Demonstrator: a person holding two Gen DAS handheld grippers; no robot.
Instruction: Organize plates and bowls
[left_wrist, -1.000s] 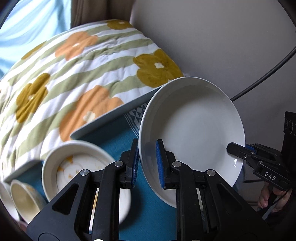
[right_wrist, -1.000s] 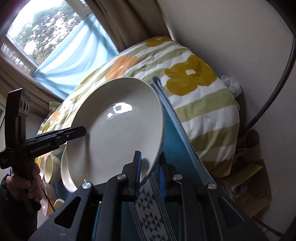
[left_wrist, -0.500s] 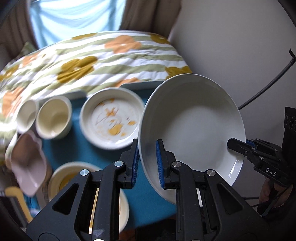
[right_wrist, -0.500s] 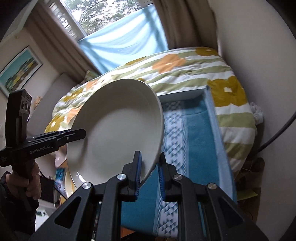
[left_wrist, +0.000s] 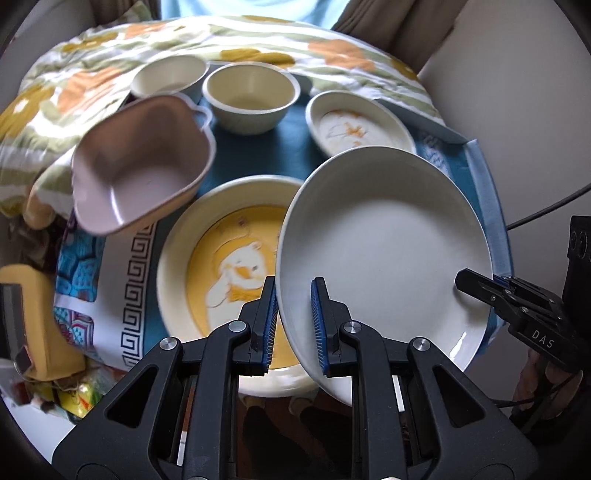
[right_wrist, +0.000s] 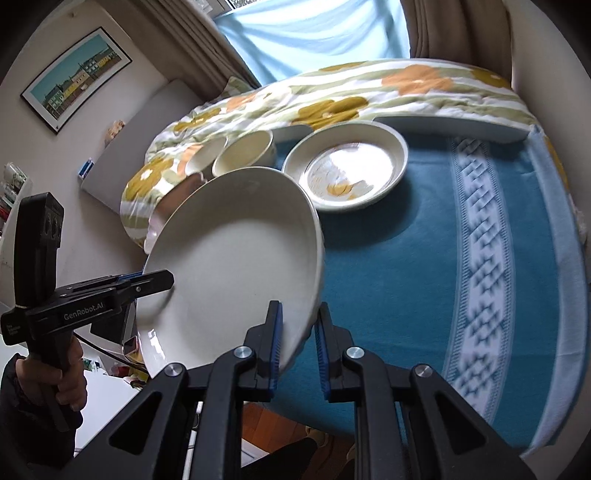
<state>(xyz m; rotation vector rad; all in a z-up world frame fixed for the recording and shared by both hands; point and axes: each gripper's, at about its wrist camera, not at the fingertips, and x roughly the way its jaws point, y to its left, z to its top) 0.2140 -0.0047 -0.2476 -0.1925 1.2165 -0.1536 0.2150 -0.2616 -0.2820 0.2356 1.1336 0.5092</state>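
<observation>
A plain white plate is held tilted in the air above the table by both grippers. My left gripper is shut on its near left rim. My right gripper is shut on its opposite rim and shows in the left wrist view at the plate's right edge. The plate also shows in the right wrist view. Below it lies a cream plate with a yellow duck picture. Behind it sit a cream plate with orange marks, two cream bowls and a pink square bowl.
The dishes stand on a teal patterned cloth over a small table. A floral striped duvet lies behind it. A wall and a black cable are on the right. A yellow object sits at the table's left edge.
Both grippers have swung the plate leftward and downward over the table. The duck plate, the bowls and the pink bowl have come into view.
</observation>
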